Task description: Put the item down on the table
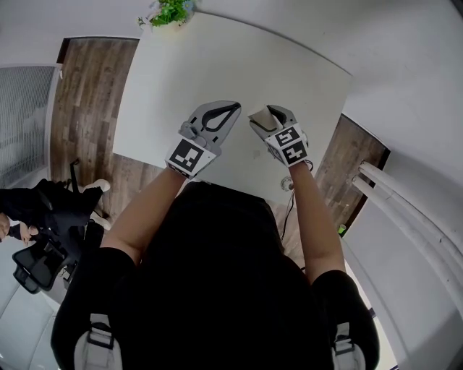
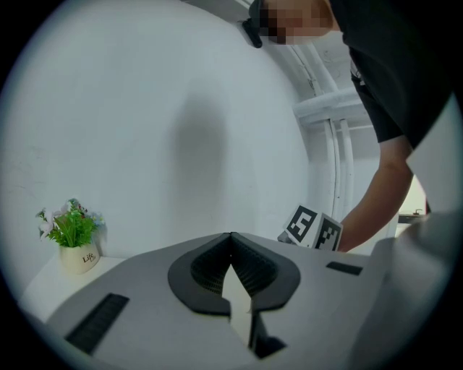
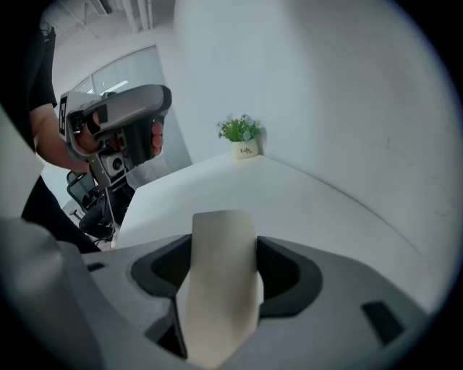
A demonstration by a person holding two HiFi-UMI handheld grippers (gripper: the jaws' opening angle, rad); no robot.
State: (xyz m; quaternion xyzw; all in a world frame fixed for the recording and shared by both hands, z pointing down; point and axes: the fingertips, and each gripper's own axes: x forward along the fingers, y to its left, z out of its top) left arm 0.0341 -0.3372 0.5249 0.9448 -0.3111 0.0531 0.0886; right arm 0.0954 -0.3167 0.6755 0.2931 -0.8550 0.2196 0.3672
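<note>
A flat beige item is clamped between the jaws of the right gripper, sticking out past the tips. It is held in the air over the near part of the white table and has not yet been set down. What the item is made of is not clear; it may be card or a thin pad. The left gripper is seen with its jaws closed tip to tip and nothing between them. It is held just beside the right one, over the same part of the table.

Step in hand, as judged: lowering and release.
- The item should be brought down until its flat face or lower edge meets the tabletop.
- The jaws should be parted only once it is resting, so it is not dropped or flipped.
- A thin piece like this is likely to slide or tip if it is let go while tilted.

Edges and room:
- The table's near edge lies right under the forearms and the right edge is near the right gripper, so the item is better placed forward and inward.
- Wide bare tabletop is open ahead.
- A potted plant stands at the far edge, well apart.
- The left gripper is the one close obstacle.
</note>
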